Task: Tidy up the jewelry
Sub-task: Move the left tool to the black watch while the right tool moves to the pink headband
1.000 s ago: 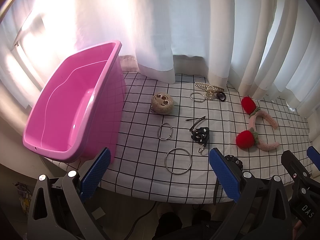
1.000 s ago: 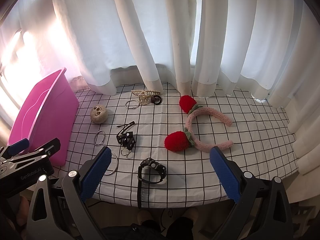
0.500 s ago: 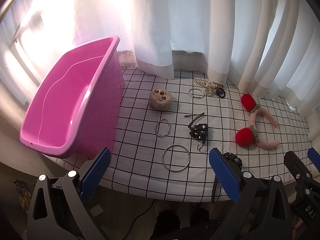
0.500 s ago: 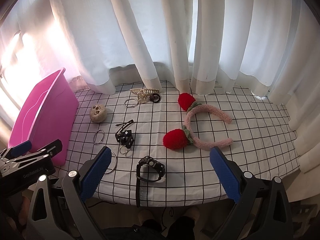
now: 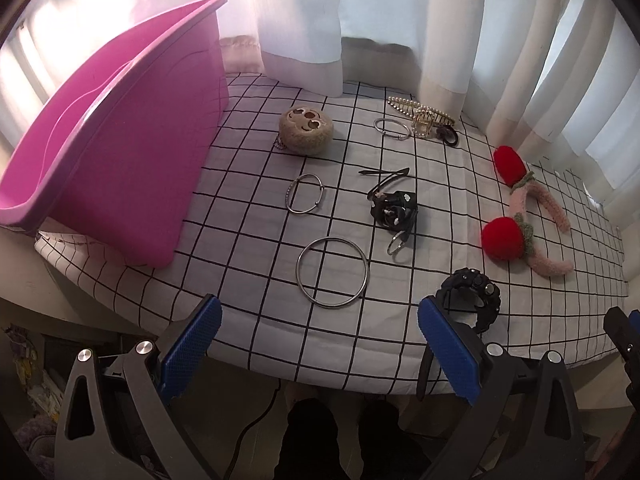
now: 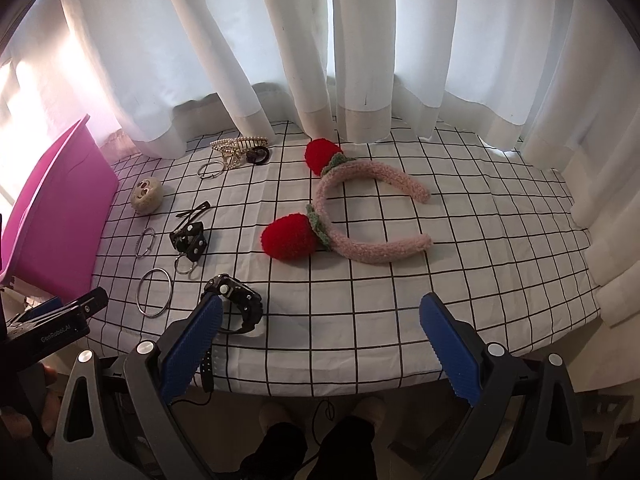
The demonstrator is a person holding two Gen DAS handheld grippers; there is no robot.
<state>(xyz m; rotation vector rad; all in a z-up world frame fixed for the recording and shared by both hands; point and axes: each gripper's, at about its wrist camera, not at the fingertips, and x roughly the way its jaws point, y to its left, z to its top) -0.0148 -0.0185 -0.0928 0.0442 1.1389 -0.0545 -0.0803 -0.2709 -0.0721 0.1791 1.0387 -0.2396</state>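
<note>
A pink tub [image 5: 120,128] stands at the table's left; it also shows in the right wrist view [image 6: 52,216]. On the checked cloth lie a large silver ring [image 5: 332,272], a smaller bangle [image 5: 305,198], a black keyring charm [image 5: 394,210], a black watch [image 5: 472,294], a round plush face [image 5: 306,131] and a pink strawberry headband [image 6: 360,216]. My left gripper [image 5: 320,344] is open and empty at the front edge, just short of the large ring. My right gripper [image 6: 320,340] is open and empty, with the watch [image 6: 236,300] by its left finger.
A pearl hair claw [image 5: 422,114], a silver ring [image 5: 392,128] and a black hair tie [image 5: 448,136] lie at the back by the white curtains [image 6: 320,52]. A black hairpin [image 5: 384,172] lies mid-table. The table's front edge [image 6: 360,388] is just under both grippers.
Both grippers have moved forward and lower toward the table; the objects look larger and nearer. Both stay open. Nothing on the cloth has moved.
</note>
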